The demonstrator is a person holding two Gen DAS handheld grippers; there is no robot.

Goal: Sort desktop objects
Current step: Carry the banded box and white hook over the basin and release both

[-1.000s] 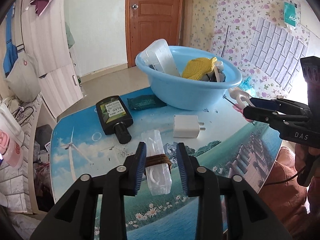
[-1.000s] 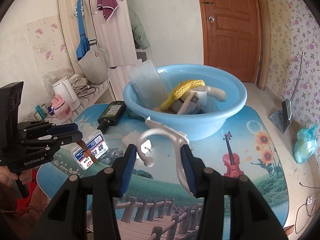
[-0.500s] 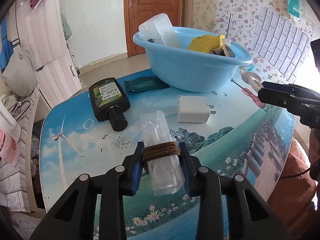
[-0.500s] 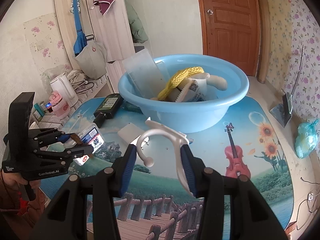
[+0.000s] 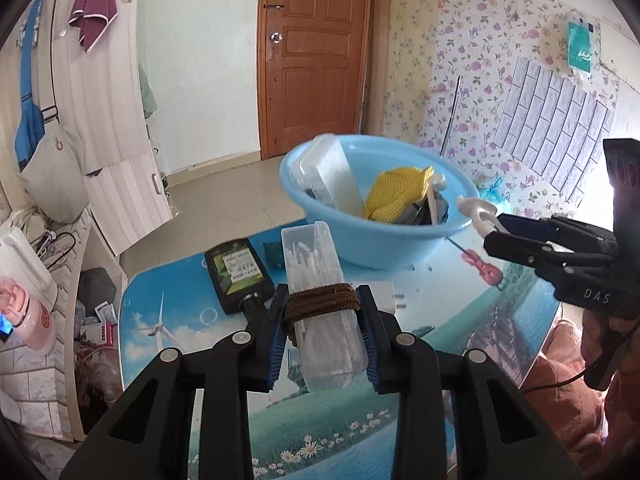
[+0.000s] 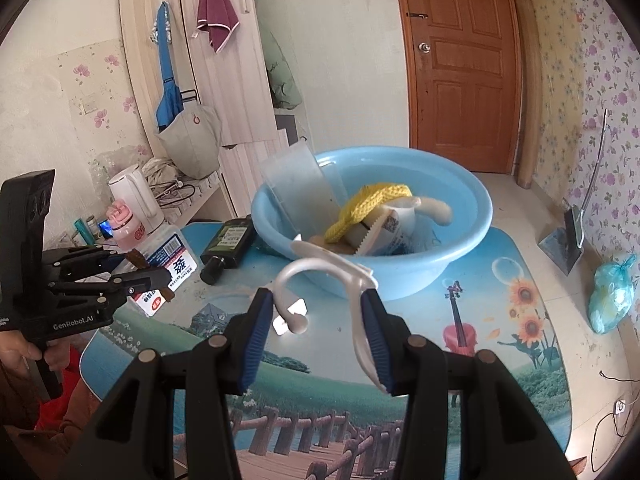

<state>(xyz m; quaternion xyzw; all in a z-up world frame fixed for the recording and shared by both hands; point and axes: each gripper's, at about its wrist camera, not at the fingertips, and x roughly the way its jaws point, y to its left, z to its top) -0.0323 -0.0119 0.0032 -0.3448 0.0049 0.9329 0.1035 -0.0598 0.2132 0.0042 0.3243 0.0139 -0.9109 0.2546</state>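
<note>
My left gripper (image 5: 322, 334) is shut on a clear plastic box (image 5: 320, 304) bound with a brown band, and holds it up off the table. In the right wrist view that box (image 6: 170, 268) shows its printed label between the left gripper's fingers (image 6: 144, 278). My right gripper (image 6: 316, 332) is shut on a white plastic hook (image 6: 340, 276), held above the table in front of the blue basin (image 6: 468, 248). The basin (image 5: 352, 236) holds a yellow knit cloth (image 5: 394, 196), a clear container and other items. The right gripper (image 5: 508, 236) appears at the right of the left wrist view.
A black bottle (image 5: 238, 276) lies on the table left of the basin, with a dark green packet (image 5: 274, 252) behind it. A white charger plug (image 6: 294, 312) lies near the middle. The picture-printed table (image 6: 500, 320) ends close to a shelf with a kettle (image 6: 134, 196).
The left gripper closed on the clear box and lifted it off the table. The right gripper kept its hold on the hook and barely moved.
</note>
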